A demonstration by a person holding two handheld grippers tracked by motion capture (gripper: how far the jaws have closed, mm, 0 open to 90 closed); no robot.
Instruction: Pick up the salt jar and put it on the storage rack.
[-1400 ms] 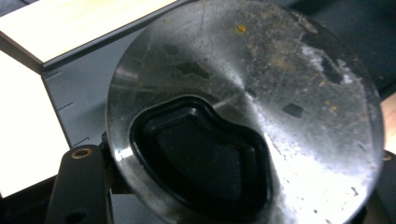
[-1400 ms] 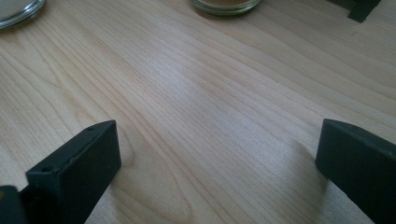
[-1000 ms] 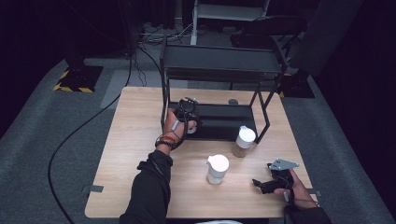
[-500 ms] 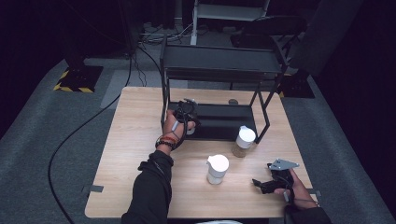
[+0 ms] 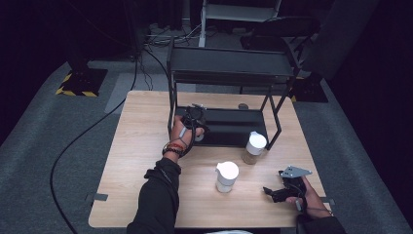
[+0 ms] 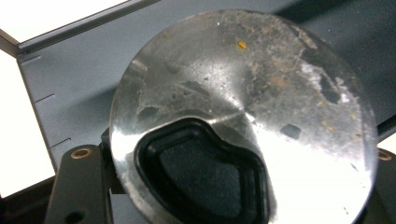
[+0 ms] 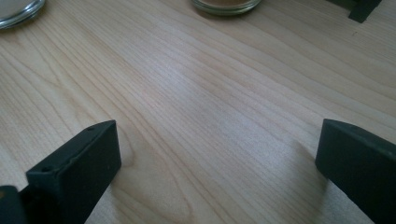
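Note:
My left gripper (image 5: 194,121) reaches over the left end of the lower shelf (image 5: 234,127) of a black two-tier rack. It is shut on a small jar (image 5: 198,137). In the left gripper view the jar's round, silvery, stained end (image 6: 243,93), with a black rubber insert, sits close in front of the camera above the dark shelf. My right gripper (image 5: 272,191) rests near the table's front right corner. Its jaws stand wide open (image 7: 217,158) over bare wood with nothing between them.
A white-lidded jar (image 5: 227,175) stands in the middle front of the wooden table (image 5: 136,146). Another white-lidded jar (image 5: 254,146) with brownish contents stands by the rack's front right leg. The rack's top shelf (image 5: 229,68) overhangs the lower one.

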